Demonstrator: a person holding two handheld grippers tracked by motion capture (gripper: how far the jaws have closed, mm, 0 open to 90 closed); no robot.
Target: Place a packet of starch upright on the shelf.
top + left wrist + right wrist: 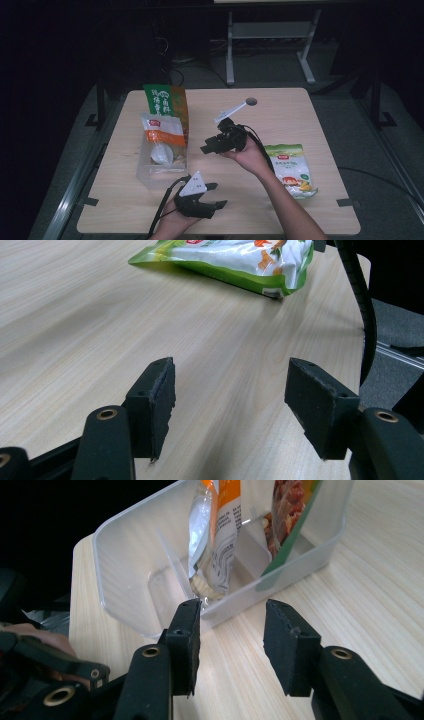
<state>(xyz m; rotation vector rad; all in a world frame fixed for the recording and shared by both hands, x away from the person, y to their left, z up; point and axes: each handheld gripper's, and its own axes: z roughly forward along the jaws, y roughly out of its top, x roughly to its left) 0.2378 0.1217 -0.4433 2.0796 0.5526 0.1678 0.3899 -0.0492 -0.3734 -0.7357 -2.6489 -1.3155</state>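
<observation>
Your left gripper (212, 196) sits near you on the pale wooden table (280, 115), its jaws wide apart and holding nothing. Your right gripper (209, 145) is farther out, jaws partly apart with nothing between them. Just past them stands the clear plastic box (125, 560) with the orange and white snack bag (220, 535) upright inside. The green and white snack bag (290, 170) lies flat to your right.

Green and orange pouch (165, 100), upright in the clear bin (145, 172): large white Chinese characters on its green top, too small to make out. White and orange pouch (162, 131): small red logo, unreadable. Green-edged pouch (290, 167) lying flat: red logo and green print, illegible.
</observation>
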